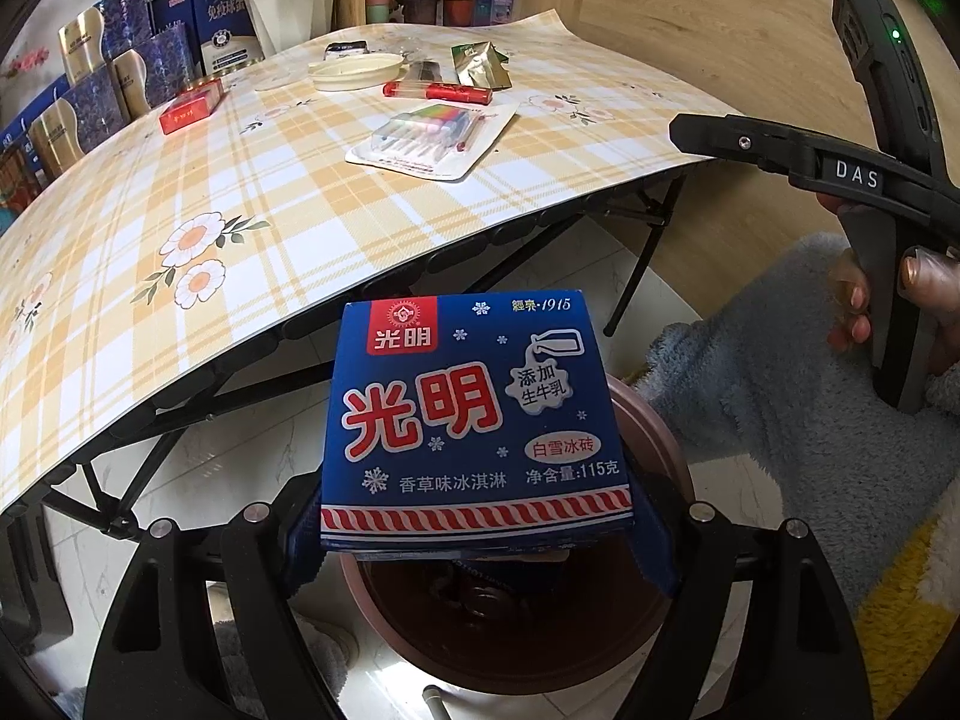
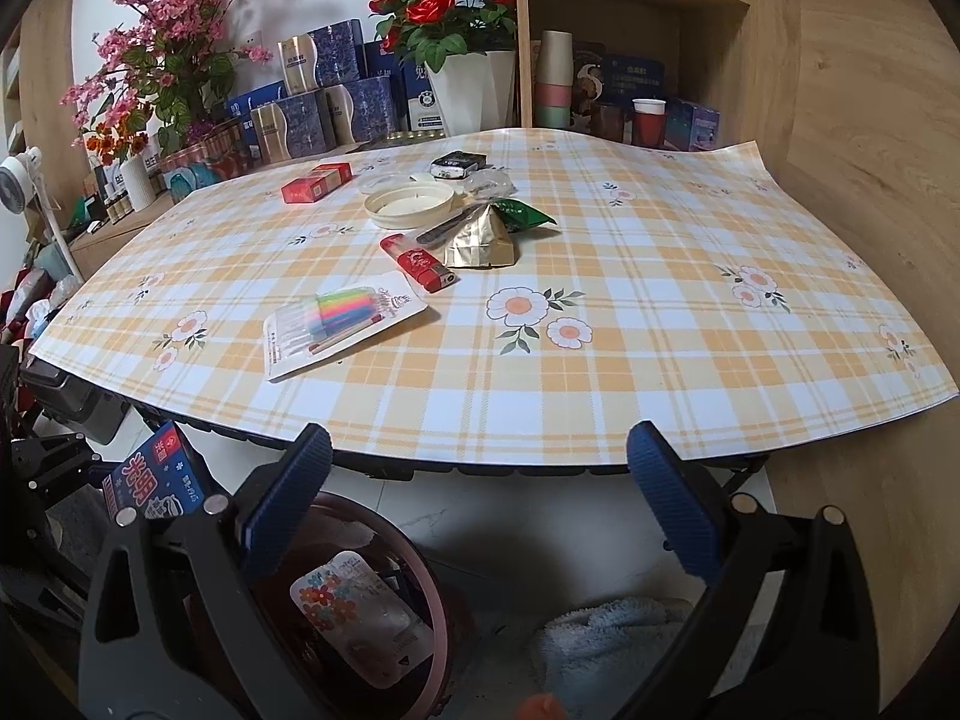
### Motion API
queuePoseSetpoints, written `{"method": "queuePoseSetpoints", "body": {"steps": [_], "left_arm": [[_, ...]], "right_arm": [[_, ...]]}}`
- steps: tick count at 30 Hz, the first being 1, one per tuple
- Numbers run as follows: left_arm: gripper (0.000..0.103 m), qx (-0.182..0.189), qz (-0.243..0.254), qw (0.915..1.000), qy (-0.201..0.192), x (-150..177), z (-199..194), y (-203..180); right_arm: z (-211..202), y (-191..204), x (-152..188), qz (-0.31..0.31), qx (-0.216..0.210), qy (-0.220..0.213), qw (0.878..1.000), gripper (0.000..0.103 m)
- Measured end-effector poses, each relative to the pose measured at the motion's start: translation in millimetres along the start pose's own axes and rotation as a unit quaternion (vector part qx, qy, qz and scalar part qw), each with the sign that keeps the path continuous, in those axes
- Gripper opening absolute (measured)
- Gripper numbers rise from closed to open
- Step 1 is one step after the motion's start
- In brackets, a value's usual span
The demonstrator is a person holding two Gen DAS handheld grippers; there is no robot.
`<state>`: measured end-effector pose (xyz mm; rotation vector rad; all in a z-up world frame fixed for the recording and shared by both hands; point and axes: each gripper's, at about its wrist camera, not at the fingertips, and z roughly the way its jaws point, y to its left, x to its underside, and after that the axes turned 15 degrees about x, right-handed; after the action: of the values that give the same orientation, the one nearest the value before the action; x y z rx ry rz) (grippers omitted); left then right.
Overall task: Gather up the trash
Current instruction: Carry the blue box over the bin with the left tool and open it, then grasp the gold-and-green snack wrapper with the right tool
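A: Holding the box (image 1: pixel 474 420) over the bin (image 1: pixel 648 432), the left hand-held gripper (image 1: pixel 474 531) is clamped on it; a wrapper (image 2: pixel 360 618) already lies inside.

B: And left? Gold packet (image 2: pixel 480 240), lid (image 2: pixel 411 204) and candles (image 2: pixel 336 324) on the table (image 2: pixel 660 330), ahead of the right hand-held gripper (image 2: pixel 480 498), jaws apart, empty.
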<state>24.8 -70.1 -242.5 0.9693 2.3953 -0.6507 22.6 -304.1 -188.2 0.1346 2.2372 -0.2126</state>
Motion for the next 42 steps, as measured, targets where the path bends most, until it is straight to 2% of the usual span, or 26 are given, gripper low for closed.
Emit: {"method": "queuePoseSetpoints", "body": {"steps": [5,8,14,20,23,27,30,32,34,38,42], "left_arm": [[0.08,0.004,-0.006,1.0,-0.004,-0.9,-1.5,2.2],[0.087,0.008,-0.011,0.9998,-0.015,-1.3,-6.3,3.5],[0.09,-0.032,-0.015,0.9954,-0.089,-4.7,-34.9,3.5],[0.092,-0.09,-0.067,0.981,-0.158,-3.3,-62.4,23.0],[0.092,-0.118,-0.107,0.9697,-0.185,0.1,-75.4,37.2],[0.092,-0.15,-0.155,0.9518,-0.218,5.9,-92.8,56.6],[0.092,-0.163,-0.178,0.9425,-0.231,10.4,-103.2,67.6],[0.092,-0.168,-0.187,0.9385,-0.236,10.5,-106.6,73.5],[0.092,-0.174,-0.193,0.9354,-0.239,10.8,-109.5,78.2],[0.092,-0.186,-0.201,0.9307,-0.242,9.2,-111.1,84.7],[0.092,-0.193,-0.202,0.9296,-0.24,5.4,-108.1,89.2]], "right_arm": [[0.6,0.3,0.2,-0.001,0.002,0.002,1.0,0.097],[0.8,0.0,0.1,0.0,0.002,0.002,1.0,0.097],[1.8,-0.1,0.1,0.0,-0.001,0.004,1.0,0.097],[3.9,1.2,-0.5,-0.002,-0.006,0.01,1.0,0.097],[7.6,-0.3,-3.7,0.003,-0.016,0.018,1.0,0.097],[11.0,-15.4,-13.6,0.051,-0.027,0.006,0.998,0.097],[17.8,-27.1,-24.7,0.086,-0.033,-0.01,0.996,0.097],[33.3,-27.2,-37.3,0.076,-0.043,0.019,0.996,0.097],[47.3,-22.4,-51.2,0.053,-0.016,0.035,0.998,0.097],[71.5,-12.1,-75.5,0.029,0.009,0.027,0.999,0.097],[108.1,-1.9,-101.8,0.031,-0.013,0.047,0.998,0.097]]}}
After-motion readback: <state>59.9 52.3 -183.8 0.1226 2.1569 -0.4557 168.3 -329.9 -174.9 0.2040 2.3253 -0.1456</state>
